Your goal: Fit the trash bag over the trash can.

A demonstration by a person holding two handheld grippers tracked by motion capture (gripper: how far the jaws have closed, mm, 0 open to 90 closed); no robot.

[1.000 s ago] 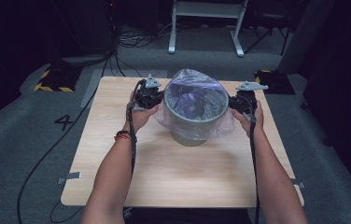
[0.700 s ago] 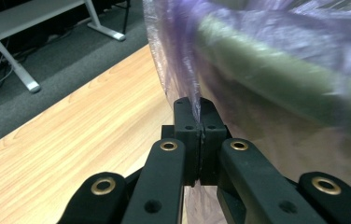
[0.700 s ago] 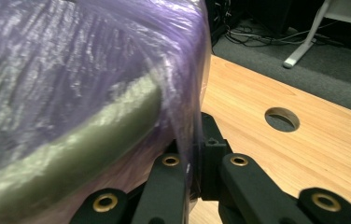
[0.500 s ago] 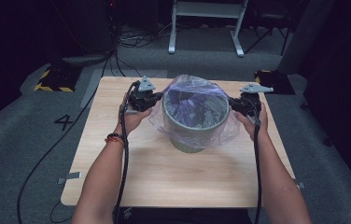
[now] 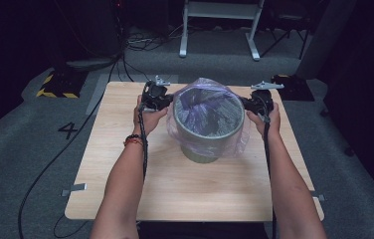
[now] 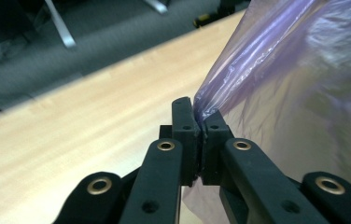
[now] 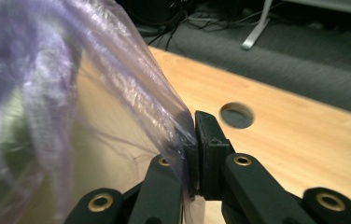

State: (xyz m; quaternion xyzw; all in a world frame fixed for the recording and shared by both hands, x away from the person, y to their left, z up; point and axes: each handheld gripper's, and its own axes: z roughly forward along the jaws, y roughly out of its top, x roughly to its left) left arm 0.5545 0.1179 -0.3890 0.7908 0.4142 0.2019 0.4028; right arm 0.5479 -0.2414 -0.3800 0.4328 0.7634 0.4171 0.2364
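My left gripper (image 5: 164,99) and right gripper (image 5: 252,103) each pinch the purple bin bag (image 5: 234,142) on opposite sides of the grey-green bin (image 5: 206,149), mid-table (image 5: 125,179). The bag skirt hangs between us, so the pull runs down; both hands seem equally near.

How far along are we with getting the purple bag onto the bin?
Done: the purple bag lines the inside of the green bin and its mouth is folded out over the rim, hanging down the outside. In hand: the left gripper and the right gripper are each shut on the bag's edge at opposite sides. Left, probably: pull the skirt down evenly, then let go.
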